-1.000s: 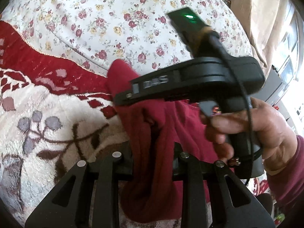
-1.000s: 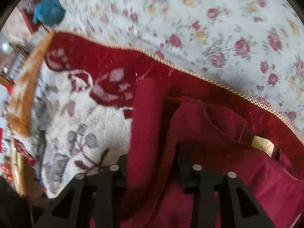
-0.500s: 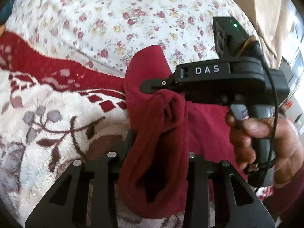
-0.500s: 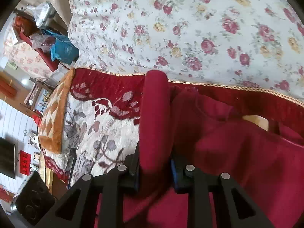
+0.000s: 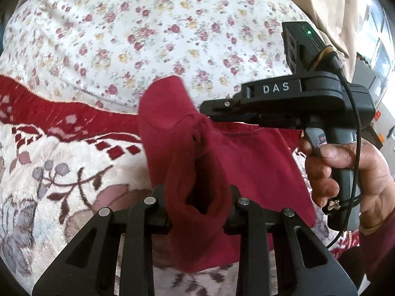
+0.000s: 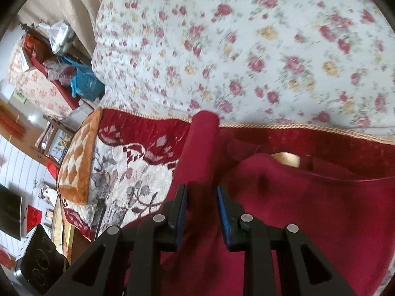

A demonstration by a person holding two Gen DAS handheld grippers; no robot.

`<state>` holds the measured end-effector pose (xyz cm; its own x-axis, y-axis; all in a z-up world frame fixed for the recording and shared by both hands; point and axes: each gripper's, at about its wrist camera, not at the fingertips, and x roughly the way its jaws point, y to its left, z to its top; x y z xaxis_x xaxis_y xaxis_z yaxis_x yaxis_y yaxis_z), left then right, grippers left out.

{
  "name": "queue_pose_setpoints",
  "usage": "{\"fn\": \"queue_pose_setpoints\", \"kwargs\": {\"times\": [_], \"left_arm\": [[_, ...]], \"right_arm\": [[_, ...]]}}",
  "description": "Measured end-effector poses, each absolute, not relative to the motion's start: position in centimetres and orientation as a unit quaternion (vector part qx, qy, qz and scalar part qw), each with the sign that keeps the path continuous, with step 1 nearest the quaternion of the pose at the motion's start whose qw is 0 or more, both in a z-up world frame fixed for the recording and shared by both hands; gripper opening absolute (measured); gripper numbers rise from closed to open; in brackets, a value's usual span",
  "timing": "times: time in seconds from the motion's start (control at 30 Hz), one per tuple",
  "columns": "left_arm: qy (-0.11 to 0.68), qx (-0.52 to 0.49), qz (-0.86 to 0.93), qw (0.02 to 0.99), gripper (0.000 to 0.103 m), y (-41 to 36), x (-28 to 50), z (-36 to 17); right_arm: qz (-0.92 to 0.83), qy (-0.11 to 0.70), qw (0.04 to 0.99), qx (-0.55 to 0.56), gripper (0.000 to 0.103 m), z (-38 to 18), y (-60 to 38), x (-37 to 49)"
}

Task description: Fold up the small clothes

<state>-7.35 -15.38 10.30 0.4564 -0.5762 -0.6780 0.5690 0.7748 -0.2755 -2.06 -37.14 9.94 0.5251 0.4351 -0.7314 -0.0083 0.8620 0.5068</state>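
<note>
A dark red knit garment (image 5: 249, 170) hangs between both grippers above the plush blanket. My left gripper (image 5: 197, 204) has a bunched, tube-like sleeve end between its fingers; its jaws are closing and the pads press on the cloth. In the left wrist view my right gripper (image 5: 206, 111), held by a hand (image 5: 350, 172), pinches another part of the same garment just beyond. In the right wrist view the right gripper (image 6: 201, 197) is shut on a rolled red fold (image 6: 202, 148), and the body of the garment (image 6: 308, 209) with a tan neck label (image 6: 286, 159) spreads to the right.
A red-and-cream plush blanket (image 5: 49, 172) lies under the garment, and a floral bedspread (image 5: 148, 37) lies beyond it. The blanket's orange diamond-patterned edge (image 6: 79, 160) marks the bed's side. Past it are a blue bag (image 6: 85, 83) and room clutter. A beige curtain (image 5: 328, 7) hangs at the far right.
Both grippers have risen with the red garment, which now hangs higher off the blanket. The right gripper has shifted to the right in the left wrist view and closed tighter on its fold.
</note>
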Motion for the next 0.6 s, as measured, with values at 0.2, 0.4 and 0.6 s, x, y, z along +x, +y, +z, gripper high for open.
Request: {"fn": "queue_pose_setpoints", "kwargs": {"times": [0.2, 0.4, 0.6], "left_arm": [[0.402, -0.005, -0.34, 0.85, 0.026, -16.2, -7.6, 10.6], [0.404, 0.001, -0.343, 0.848, 0.025, -16.4, -8.0, 10.3], [0.411, -0.005, -0.346, 0.844, 0.025, -16.0, -8.2, 10.3]], "right_arm": [[0.142, 0.456, 0.844, 0.245, 0.017, 10.4, -39.1, -3.6], [0.144, 0.445, 0.833, 0.295, 0.091, 9.5, -38.5, -3.1], [0.155, 0.511, 0.784, 0.316, 0.089, 5.2, -35.7, 0.8]]}}
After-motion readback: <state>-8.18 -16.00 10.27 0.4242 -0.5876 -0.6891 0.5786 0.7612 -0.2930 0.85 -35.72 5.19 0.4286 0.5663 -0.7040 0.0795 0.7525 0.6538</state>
